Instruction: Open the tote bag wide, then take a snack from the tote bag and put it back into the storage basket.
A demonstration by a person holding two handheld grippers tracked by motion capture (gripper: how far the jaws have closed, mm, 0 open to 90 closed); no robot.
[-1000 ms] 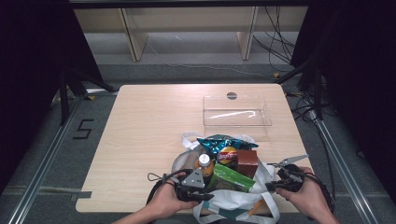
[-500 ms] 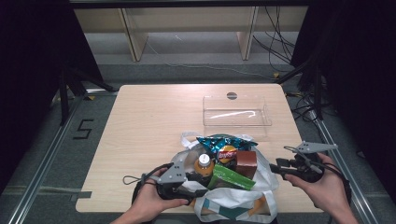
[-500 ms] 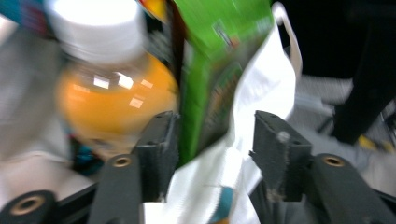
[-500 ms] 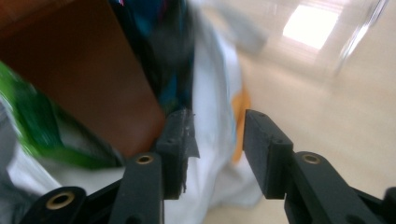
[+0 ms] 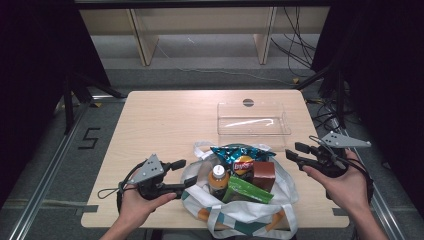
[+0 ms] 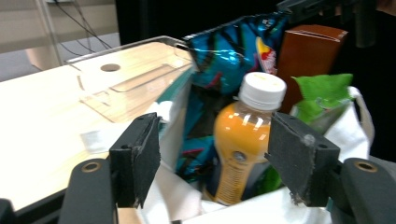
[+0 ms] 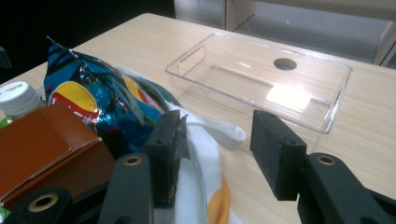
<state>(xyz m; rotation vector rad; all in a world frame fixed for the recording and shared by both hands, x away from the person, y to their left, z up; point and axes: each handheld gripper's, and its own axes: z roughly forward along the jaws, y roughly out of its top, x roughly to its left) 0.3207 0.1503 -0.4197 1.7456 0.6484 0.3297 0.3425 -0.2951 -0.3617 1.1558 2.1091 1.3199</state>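
Looking down at the bag (image 5: 240, 212), it sits at the near edge of the worktop (image 5: 165, 120), right between my two hands, white cloth with teal and orange patches. It's slumped wide at the mouth, which I figure is why everything inside stands up so readable: orange juice bottle (image 6: 243, 140) with its white cap, the blue chip packet (image 6: 233, 51) leaning behind it, a brown carton (image 5: 263, 175) on the right and a green pouch (image 5: 247, 190) lying across the front.

My left tongs (image 5: 182, 175) sit just beside the bag's left rim and their jaws have just been opening. Nothing is pinched between them; the left gripper view looks past the spread pads (image 6: 140, 154) straight at the bottle, so that looks like my likely first pick since it stands tall and clear of the rest.

My right tongs (image 5: 295, 151) hang off the bag's right side, lifted a bit, jaws parted about halfway and also just been opening, gripping nothing. The bag's edge lies below them in the right gripper view.

Farther back there's the clear plastic tray (image 5: 253, 120), empty, near the bag. Guessing that's where the stuff goes, so it's parked within easy reach.
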